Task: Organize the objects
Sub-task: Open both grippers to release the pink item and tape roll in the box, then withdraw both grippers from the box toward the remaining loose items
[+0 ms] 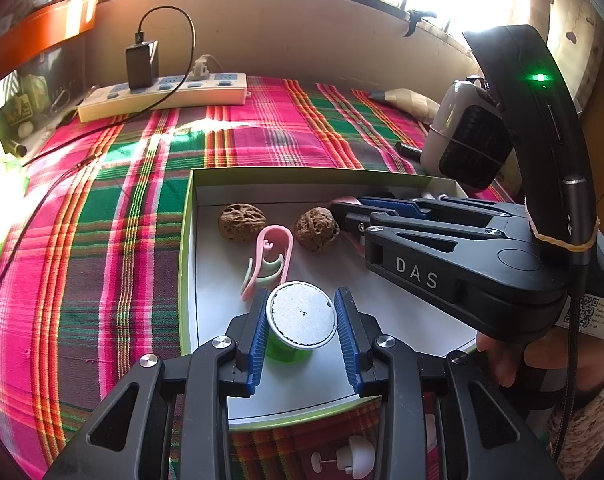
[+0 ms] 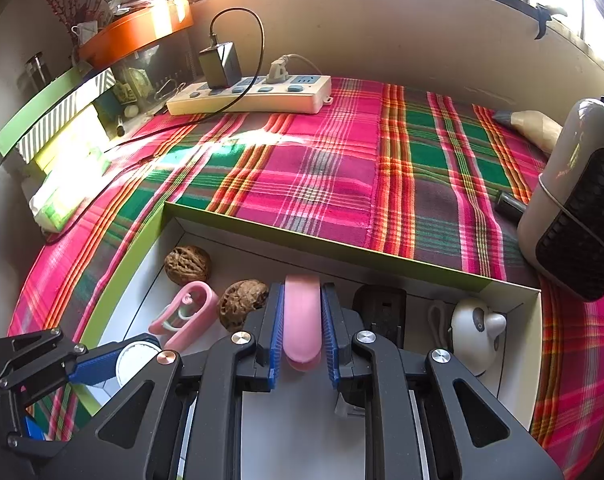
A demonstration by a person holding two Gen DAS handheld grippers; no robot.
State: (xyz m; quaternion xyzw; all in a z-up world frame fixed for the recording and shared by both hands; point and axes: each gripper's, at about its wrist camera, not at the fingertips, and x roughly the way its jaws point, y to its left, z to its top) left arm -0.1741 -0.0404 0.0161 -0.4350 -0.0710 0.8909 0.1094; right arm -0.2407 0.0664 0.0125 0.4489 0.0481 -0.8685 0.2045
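Note:
A shallow white box with a green rim (image 1: 185, 240) (image 2: 342, 250) lies on the plaid cloth. My left gripper (image 1: 302, 320) is shut on a green cup with a white foil lid (image 1: 301, 315), low over the box floor near its front. My right gripper (image 2: 300, 334) is shut on a pink oblong piece (image 2: 300, 320) inside the box; it also shows in the left wrist view (image 1: 348, 206). Two walnuts (image 1: 241, 222) (image 1: 316, 228) and a pink clip (image 1: 269, 258) lie in the box.
A power strip with a charger (image 1: 161, 94) lies at the back. A grey fan heater (image 2: 574, 200) stands at the right. A white animal figure (image 2: 476, 330) and a dark block (image 2: 380, 306) sit in the box's right part. A small white toy (image 1: 352, 458) lies before the box.

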